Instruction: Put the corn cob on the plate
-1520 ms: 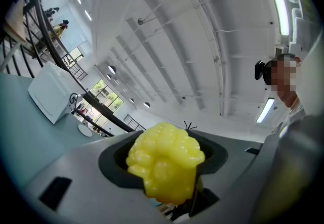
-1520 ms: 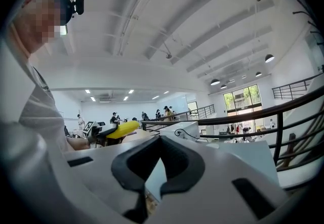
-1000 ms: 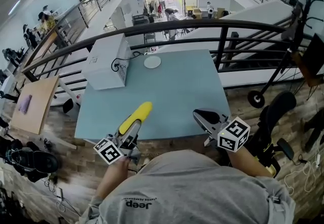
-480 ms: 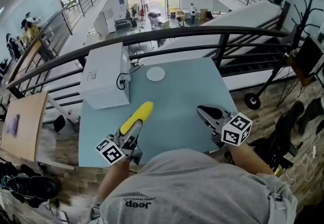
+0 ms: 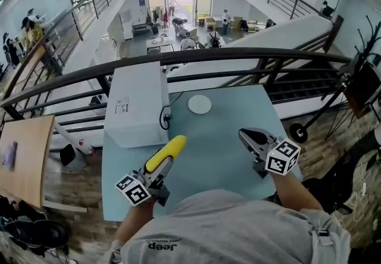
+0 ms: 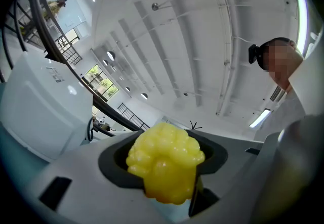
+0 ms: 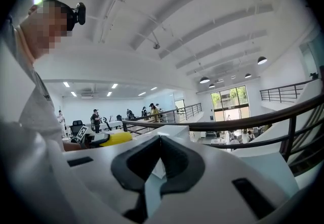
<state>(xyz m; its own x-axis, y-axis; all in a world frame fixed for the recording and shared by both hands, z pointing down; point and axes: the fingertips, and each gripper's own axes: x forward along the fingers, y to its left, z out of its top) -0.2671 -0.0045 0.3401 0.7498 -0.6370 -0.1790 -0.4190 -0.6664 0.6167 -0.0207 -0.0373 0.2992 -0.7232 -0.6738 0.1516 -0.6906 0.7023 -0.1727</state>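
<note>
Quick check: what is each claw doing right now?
Left claw: closed on the corn cob.
Right claw: closed, nothing between its jaws.

Head view looks steeply down; both gripper views face the railing (image 5: pixel 178 56).

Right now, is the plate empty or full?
Empty. The plate lies bare, far across the table; the corn is clamped in the left gripper, nearer the person.

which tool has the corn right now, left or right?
The left tool: the yellow corn cob is clamped in its jaws, tip sticking out. The right tool has its jaws together on nothing.
</note>
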